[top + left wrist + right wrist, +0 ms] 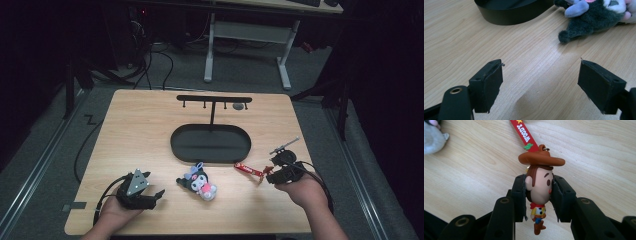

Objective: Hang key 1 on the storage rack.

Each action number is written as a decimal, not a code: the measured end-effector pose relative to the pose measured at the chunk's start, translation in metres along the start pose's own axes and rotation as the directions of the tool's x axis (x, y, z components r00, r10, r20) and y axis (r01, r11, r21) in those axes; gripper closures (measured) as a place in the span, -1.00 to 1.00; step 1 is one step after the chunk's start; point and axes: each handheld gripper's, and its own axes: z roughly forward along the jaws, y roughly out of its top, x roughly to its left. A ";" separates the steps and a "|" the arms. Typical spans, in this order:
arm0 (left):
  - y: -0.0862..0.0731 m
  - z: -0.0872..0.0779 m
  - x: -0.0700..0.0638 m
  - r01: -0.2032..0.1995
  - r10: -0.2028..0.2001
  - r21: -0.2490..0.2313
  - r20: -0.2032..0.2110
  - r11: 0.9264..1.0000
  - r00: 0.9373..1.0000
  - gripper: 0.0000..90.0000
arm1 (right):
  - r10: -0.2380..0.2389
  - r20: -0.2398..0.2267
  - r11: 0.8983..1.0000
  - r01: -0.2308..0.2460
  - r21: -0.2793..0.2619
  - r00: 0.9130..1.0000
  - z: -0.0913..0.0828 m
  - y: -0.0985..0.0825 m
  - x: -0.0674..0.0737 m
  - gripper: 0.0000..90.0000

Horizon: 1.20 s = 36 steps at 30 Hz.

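My right gripper (539,192) is shut on a small cowboy figure keychain (539,187), its pads pressed on both sides of the head under the brown hat. The keychain's red strap (524,135) trails away over the wood; in the high view the red strap (248,170) reaches left from the right gripper (270,176). A dark plush toy (199,183) with pink and lilac parts lies at the table's front middle. My left gripper (159,194) rests at the front left, jaws open and bare. The plush toy (594,17) lies beyond them.
A black oval tray (210,144) sits mid-table, with a black T-shaped hook stand (214,100) rising from its far side. The tray's wall (509,15) is ahead of the left jaws. A desk frame (250,40) stands beyond the table.
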 end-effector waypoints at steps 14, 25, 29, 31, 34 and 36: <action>0.000 -0.001 0.001 0.001 -0.001 -0.006 0.000 1.000 1.000 -0.55 | -0.004 0.009 1.000 0.004 -0.021 1.000 -0.038 0.016 0.010 0.48; 0.001 -0.002 0.002 0.000 0.000 -0.011 0.000 1.000 1.000 -0.55 | -0.024 0.020 0.999 0.025 -0.046 1.000 -0.063 0.026 0.013 0.48; 0.001 -0.002 0.002 -0.001 0.001 -0.013 0.003 1.000 1.000 -0.55 | -0.018 0.028 0.998 0.019 -0.055 0.999 -0.071 0.029 0.014 0.48; 0.001 -0.002 0.002 0.000 0.000 -0.012 0.003 1.000 1.000 -0.55 | -0.017 0.029 0.998 0.019 -0.056 0.999 -0.074 0.031 0.013 0.48; 0.001 -0.002 0.001 -0.001 0.001 -0.010 0.004 1.000 1.000 -0.55 | -0.016 0.040 0.998 0.018 -0.061 0.999 -0.078 0.035 0.012 0.48; 0.001 -0.002 0.000 0.000 0.000 -0.010 0.003 1.000 1.000 -0.55 | -0.013 0.042 0.997 0.016 -0.069 0.999 -0.080 0.038 0.012 0.48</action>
